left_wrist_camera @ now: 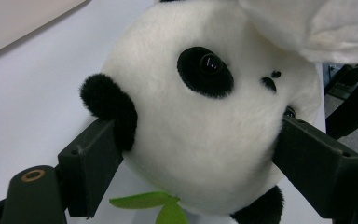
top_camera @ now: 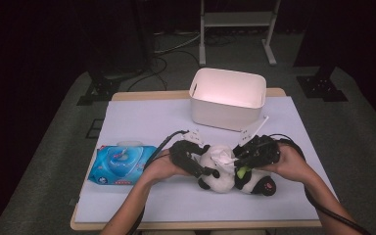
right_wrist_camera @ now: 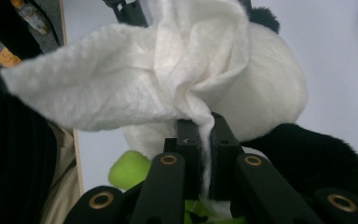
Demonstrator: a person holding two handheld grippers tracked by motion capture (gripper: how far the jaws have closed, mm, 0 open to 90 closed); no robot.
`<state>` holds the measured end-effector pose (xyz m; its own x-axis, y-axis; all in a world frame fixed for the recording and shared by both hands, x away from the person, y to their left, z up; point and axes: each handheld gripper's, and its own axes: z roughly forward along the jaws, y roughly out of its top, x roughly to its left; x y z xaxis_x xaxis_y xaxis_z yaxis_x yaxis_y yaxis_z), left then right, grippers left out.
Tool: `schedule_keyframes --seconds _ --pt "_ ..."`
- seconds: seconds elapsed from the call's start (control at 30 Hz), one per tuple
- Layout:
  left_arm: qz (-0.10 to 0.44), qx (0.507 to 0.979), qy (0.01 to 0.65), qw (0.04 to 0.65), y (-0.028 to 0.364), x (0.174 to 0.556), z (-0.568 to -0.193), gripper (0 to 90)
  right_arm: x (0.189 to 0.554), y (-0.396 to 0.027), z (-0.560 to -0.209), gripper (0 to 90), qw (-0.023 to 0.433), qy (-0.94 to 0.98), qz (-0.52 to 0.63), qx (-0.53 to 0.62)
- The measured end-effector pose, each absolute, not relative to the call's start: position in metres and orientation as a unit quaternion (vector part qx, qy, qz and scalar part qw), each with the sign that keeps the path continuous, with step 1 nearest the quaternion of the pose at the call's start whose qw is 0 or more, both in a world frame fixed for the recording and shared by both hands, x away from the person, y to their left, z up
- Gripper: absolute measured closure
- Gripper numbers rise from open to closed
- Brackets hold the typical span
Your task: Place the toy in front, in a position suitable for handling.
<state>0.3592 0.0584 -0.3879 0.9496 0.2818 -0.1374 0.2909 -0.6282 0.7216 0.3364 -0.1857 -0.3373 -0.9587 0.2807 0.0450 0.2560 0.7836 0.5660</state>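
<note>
High view: you work at the near middle of the white-covered table (top_camera: 142,122); both forearms come in from 6 o'clock.
Panda toy (top_camera: 225,171): lies on the table between your two hands, head toward 9 o'clock, black feet toward 3 o'clock.
Left gripper (top_camera: 206,172): your jaws stand wide and clamp the panda's head from both sides. In the left gripper view (left_wrist_camera: 200,154) one pad presses just under the black ear (left_wrist_camera: 108,105), the other against the far cheek.
Right gripper (top_camera: 236,162): your jaws are pinched nearly together on a white wipe (top_camera: 224,157). In the right gripper view (right_wrist_camera: 204,140) the wipe (right_wrist_camera: 135,79) fans up and out from the pinch toward 10 o'clock, draped against the panda's white head.
Green leaf (left_wrist_camera: 154,205): pokes out beneath the panda's chin, at 6 o'clock in the left gripper view.
Wipes pack (top_camera: 121,164): blue, flat on the table at 9 o'clock of your left hand (top_camera: 164,166), just beside it.
White bin (top_camera: 227,98): at 12 o'clock of the panda, near the far edge, apart from the toy.
</note>
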Motion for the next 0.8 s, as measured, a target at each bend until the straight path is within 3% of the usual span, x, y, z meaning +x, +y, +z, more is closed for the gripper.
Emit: schedule_keyframes --seconds 0.23,0.8 --pt "-0.001 0.904 0.148 0.4 0.06 0.356 -0.388 16.8 0.348 -0.187 -0.33 85.0 0.037 0.946 0.28 0.161" --pt "-0.033 0.896 0.158 0.413 0.066 0.359 -0.388 12.7 0.342 -0.19 -0.343 85.0 0.012 0.949 0.271 0.16"
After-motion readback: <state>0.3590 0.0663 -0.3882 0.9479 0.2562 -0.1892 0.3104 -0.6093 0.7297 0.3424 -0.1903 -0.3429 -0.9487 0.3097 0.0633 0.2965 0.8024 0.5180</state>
